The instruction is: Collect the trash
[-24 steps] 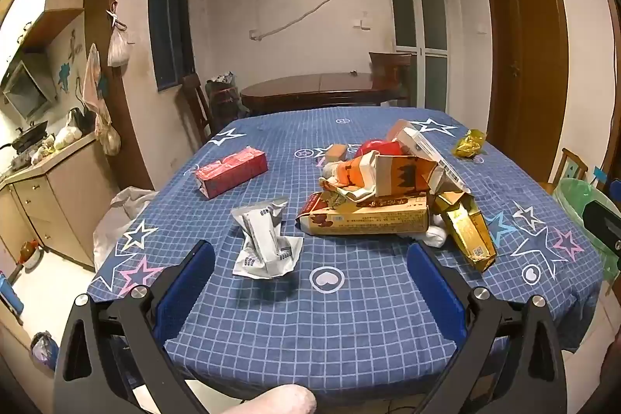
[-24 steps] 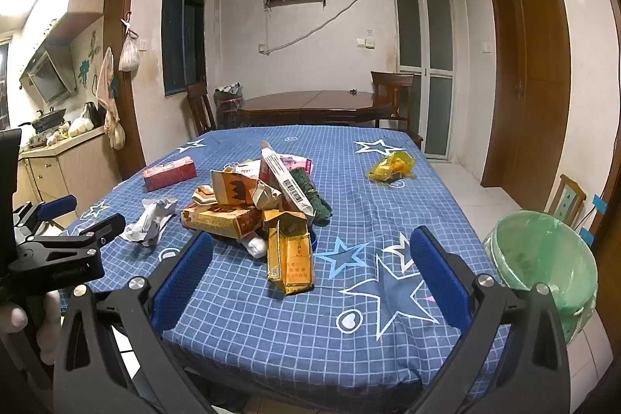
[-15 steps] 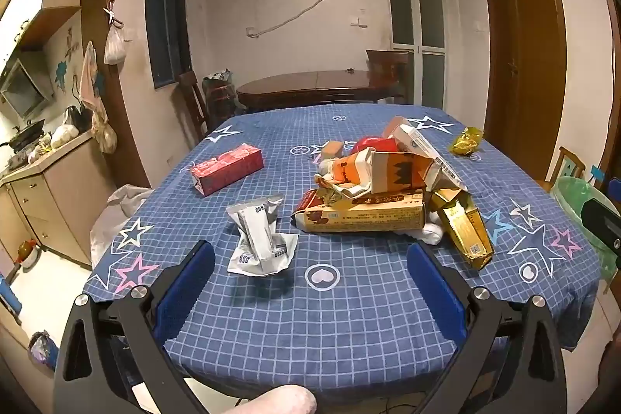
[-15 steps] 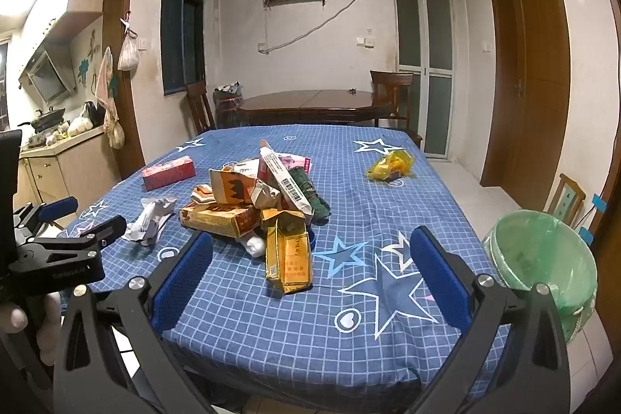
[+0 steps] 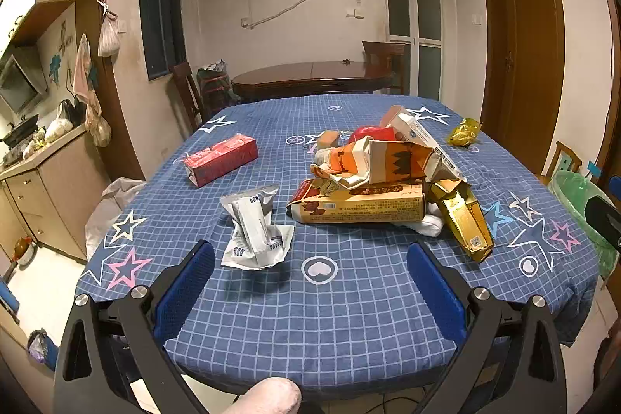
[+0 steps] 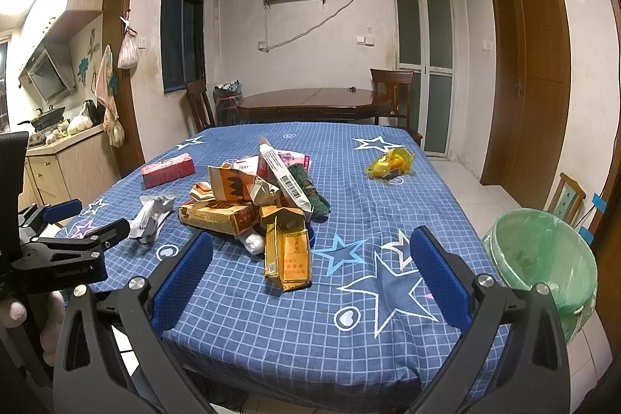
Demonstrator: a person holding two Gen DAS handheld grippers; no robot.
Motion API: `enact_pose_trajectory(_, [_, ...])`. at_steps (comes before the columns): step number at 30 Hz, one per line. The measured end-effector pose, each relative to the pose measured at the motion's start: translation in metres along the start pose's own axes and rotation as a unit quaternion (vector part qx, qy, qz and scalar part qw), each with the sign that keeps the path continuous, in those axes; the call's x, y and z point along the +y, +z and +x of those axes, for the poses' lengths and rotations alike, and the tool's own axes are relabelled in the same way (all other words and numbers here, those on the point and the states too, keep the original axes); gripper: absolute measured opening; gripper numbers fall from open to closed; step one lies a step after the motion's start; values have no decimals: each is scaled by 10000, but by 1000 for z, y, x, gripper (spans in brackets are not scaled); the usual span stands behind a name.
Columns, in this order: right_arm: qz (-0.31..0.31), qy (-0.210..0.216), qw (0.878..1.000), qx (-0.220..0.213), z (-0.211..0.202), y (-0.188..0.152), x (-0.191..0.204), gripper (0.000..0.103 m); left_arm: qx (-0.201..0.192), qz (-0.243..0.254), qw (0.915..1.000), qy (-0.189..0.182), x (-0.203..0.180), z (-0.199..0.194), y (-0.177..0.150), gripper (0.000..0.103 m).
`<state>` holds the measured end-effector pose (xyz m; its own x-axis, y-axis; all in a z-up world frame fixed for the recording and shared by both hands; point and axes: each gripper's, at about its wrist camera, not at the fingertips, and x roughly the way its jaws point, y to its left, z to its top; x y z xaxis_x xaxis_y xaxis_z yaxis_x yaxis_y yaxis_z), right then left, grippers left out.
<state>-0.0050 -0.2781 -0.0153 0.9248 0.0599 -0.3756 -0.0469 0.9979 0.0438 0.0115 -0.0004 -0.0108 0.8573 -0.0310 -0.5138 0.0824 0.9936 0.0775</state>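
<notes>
Left wrist view. The left gripper [image 5: 310, 282] fills the lower part of the frame, its jaws wide apart with nothing between them, above the near edge of a table [image 5: 349, 317] covered in a blue checked cloth with stars. A crumpled silver wrapper [image 5: 254, 227] lies just above the left blue pad [image 5: 186, 290], at lower centre-left. A red carton [image 5: 221, 161] lies on its side farther back, left of centre. Right of centre sits a heap of trash [image 5: 380, 181]: a long yellow box [image 5: 361, 206] at the bottom, torn orange and white cartons on top. A gold box [image 5: 464, 220] leans against the heap's right side. A yellow wrapper [image 5: 464, 132] lies apart at the upper right of the cloth. A bin with a green liner [image 5: 578, 196] stands past the table at the right edge.

Right wrist view. The right gripper [image 6: 310, 274] spans the lower frame, jaws wide and empty, over the near edge of the table [image 6: 291, 336]. The gold box [image 6: 289, 251] lies just above and between the pads, at the front of the heap [image 6: 256, 196]. The silver wrapper [image 6: 151, 216] and red carton [image 6: 167, 170] lie to the left, the yellow wrapper [image 6: 390, 163] at upper right. The bin [image 6: 543, 258] stands beside the table at right. The left gripper [image 6: 73, 243] shows at the left edge, open.
</notes>
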Motion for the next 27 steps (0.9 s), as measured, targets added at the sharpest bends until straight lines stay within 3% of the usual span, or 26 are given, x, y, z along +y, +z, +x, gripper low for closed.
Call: enact_pose_trajectory(27, [1,-1,10000,29,1,-2,0,98,64,-39,9999,75,3,1,0,99])
